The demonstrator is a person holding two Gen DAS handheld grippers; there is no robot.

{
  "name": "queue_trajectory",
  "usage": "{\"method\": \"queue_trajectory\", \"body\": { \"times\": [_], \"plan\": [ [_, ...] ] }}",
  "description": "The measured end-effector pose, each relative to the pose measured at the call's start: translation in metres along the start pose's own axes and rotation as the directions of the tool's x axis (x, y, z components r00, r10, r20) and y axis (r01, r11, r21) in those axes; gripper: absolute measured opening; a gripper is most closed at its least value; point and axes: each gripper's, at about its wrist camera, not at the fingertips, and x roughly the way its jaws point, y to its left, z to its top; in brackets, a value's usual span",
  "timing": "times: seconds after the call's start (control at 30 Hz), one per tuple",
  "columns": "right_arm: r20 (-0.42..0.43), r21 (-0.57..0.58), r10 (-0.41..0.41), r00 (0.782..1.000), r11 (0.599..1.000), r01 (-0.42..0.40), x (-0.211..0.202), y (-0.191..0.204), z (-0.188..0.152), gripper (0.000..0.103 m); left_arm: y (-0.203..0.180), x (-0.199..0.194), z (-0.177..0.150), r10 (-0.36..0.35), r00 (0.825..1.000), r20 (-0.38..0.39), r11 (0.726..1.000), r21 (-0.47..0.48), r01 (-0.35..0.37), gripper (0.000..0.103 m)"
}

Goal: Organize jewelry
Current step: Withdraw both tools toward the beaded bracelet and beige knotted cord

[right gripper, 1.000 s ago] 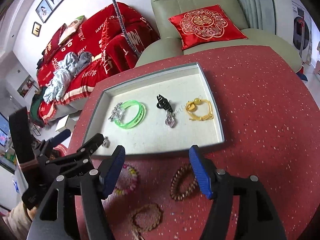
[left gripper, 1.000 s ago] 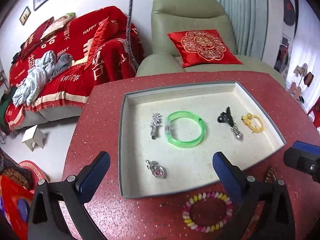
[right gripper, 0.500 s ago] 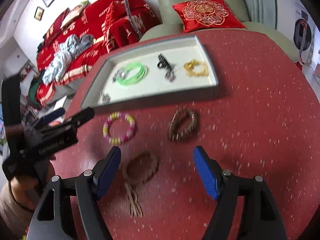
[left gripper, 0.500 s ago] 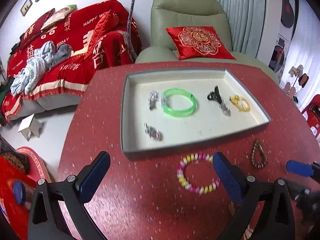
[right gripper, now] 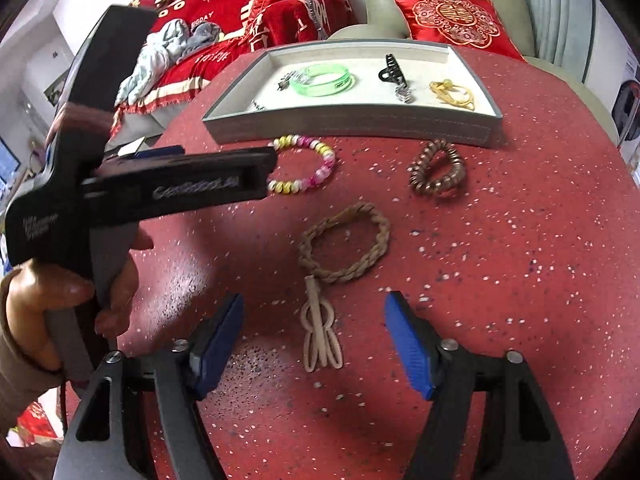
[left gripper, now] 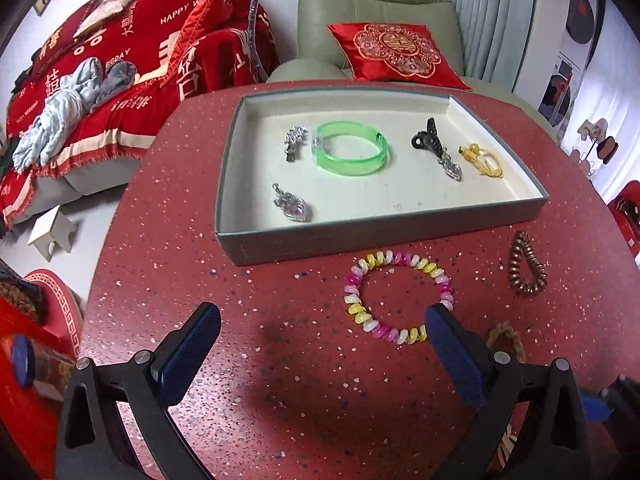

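Right wrist view: pendant [right gripper: 258, 105] mostly hidden behind tray [right gripper: 352, 126] wall, probably.

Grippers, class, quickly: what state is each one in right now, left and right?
Left gripper: open, holding nothing.
Right gripper: open, jaws closing, pads apart; the braided bracelet's tassel lies between them, ungripped.

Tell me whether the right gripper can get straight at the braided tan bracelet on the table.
Probably yes. The braided tan bracelet lies on bare red table just ahead of the right gripper, whose closing jaws hold nothing; its tassel already sits between them.
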Motion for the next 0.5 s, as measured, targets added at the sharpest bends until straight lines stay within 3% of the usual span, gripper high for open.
{"method": "queue_trajectory", "body": {
  "times": [0.17, 0.5],
  "plan": [
    [-0.003, -0.013, -0.016, 1.000, 1.000, 0.016, 0.002, 0.005, -0.006, 0.055, -0.004, 0.008, -0.001, -0.005, 1.000, -0.013, 1.000, 0.011, 0.006, 0.103],
    [0.009, -0.072, -0.060, 0.998, 0.996, 0.060, 0.006, 0.019, -0.007, 0.043, -0.008, 0.020, 0.001, -0.030, 0.999, -0.042, 0.999, 0.012, 0.031, 0.103]
  ]
}}
